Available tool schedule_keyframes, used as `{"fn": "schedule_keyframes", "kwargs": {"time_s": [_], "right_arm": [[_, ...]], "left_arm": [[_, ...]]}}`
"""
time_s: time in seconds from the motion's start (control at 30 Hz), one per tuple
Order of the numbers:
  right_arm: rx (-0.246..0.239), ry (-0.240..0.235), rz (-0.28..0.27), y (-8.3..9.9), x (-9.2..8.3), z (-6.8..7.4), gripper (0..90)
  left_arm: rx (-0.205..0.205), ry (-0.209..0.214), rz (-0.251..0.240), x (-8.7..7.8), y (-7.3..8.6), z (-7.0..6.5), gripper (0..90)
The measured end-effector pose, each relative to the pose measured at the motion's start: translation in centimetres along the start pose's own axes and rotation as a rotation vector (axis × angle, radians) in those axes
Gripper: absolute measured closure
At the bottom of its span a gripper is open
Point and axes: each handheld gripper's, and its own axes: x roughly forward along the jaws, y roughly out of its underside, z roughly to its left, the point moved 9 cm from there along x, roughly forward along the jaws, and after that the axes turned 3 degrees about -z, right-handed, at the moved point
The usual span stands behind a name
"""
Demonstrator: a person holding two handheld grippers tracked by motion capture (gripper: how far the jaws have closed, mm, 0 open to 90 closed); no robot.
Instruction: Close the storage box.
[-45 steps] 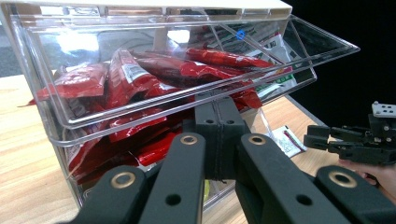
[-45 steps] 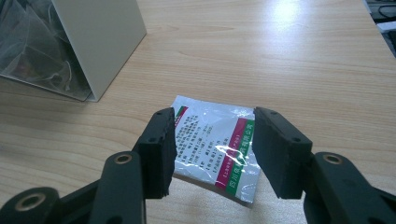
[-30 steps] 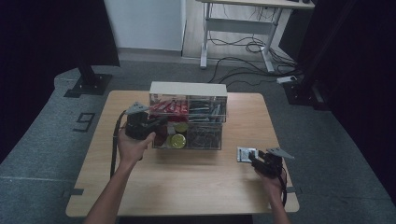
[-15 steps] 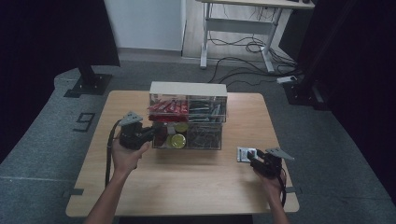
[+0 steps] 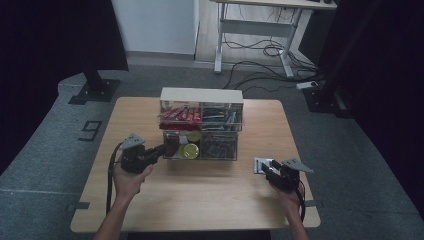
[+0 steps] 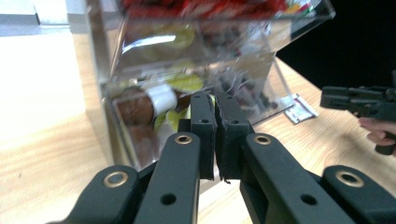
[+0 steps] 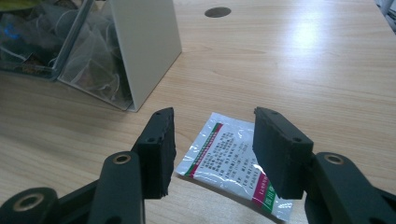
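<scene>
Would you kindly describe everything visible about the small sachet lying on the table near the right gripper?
The sachet is a flat, glossy white packet, apparently foil or plastic, with red and green edge stripes and small printed text. It lies flat and sealed on the wooden table, beside the clear organiser, between the right gripper's open jaws, which do not touch it.

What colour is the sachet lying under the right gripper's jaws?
The sachet is white with a red-and-green edge stripe and small dark print, clearest in the right gripper view.
</scene>
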Motion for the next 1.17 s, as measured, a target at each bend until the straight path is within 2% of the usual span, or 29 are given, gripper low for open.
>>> {"fn": "schedule_keyframes", "kwargs": {"time_s": [0.13, 0.43, 0.7, 0.77, 0.87, 1.17], "right_arm": [[-0.016, -0.011, -0.001, 0.0, 0.1, 0.3, 48.0], [-0.029, -0.026, -0.003, 0.3, 0.0, 0.7, 47.8], [-0.031, -0.031, 0.006, 0.7, 0.1, 0.7, 47.3], [-0.037, -0.033, 0.009, 0.8, 0.1, 0.8, 47.1], [-0.046, -0.041, 0.009, 0.8, 0.2, 1.0, 46.3], [-0.057, -0.046, 0.012, 0.9, 0.2, 1.2, 44.0]], "left_arm": [[0.004, -0.013, 0.006, -0.1, 1.2, 0.4, 85.8], [-0.025, -0.023, 0.071, 0.8, 6.2, 2.3, 81.4], [-0.025, -0.069, 0.140, 1.8, 9.7, 3.9, 76.1], [-0.011, -0.085, 0.153, 2.0, 10.2, 4.1, 73.7], [-0.016, -0.083, 0.159, 2.2, 10.6, 4.3, 68.6], [-0.003, -0.094, 0.152, 2.0, 10.5, 4.4, 53.5]]}}
